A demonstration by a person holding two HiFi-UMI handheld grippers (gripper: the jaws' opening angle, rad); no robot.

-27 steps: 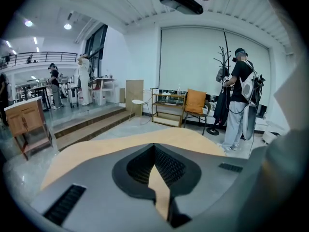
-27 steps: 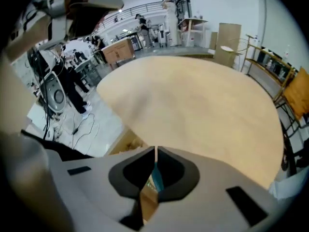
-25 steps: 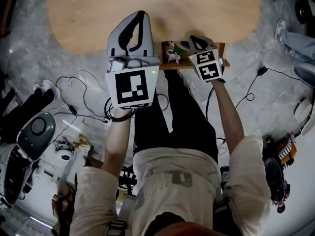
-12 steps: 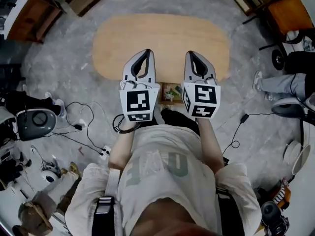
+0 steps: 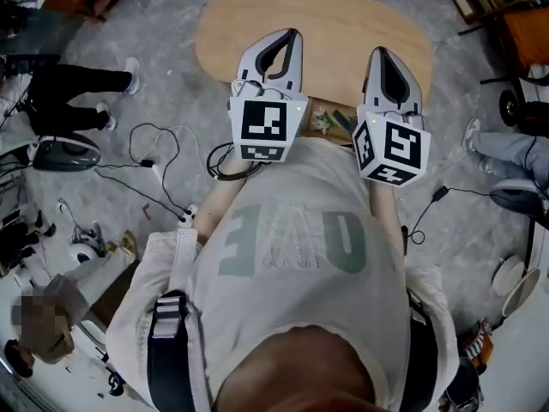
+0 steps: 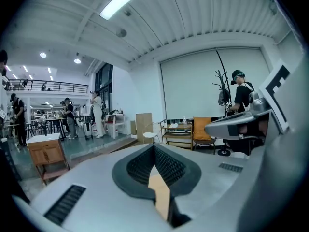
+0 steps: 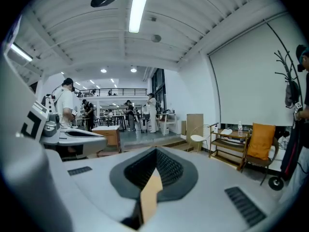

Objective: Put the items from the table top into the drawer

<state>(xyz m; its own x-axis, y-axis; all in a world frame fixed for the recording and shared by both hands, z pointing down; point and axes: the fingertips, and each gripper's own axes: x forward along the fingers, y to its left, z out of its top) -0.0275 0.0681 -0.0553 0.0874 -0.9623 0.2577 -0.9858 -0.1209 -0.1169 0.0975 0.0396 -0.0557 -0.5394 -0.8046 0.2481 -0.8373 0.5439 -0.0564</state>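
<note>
The oval wooden table top (image 5: 343,20) lies far below me and looks bare. Under its near edge the open wooden drawer (image 5: 343,125) shows between my hands, with small white and green items (image 5: 322,122) in it; most of it is hidden by my chest and the grippers. My left gripper (image 5: 292,34) is held high in front of my chest, shut, nothing in it. Beside it my right gripper (image 5: 380,52) is shut and empty too. Both gripper views look out level across the hall, over closed jaws: left gripper (image 6: 154,147), right gripper (image 7: 156,152).
Cables (image 5: 159,157) and a power strip lie on the floor at the left, near a grey machine (image 5: 56,153). A person's legs (image 5: 73,88) stand at the far left, another person (image 5: 506,148) at the right. An orange chair (image 6: 202,129) and shelf stand ahead.
Both grippers have risen from the drawer's level to chest height, the right one further. The table and drawer now look smaller and farther below. Both stay shut.
</note>
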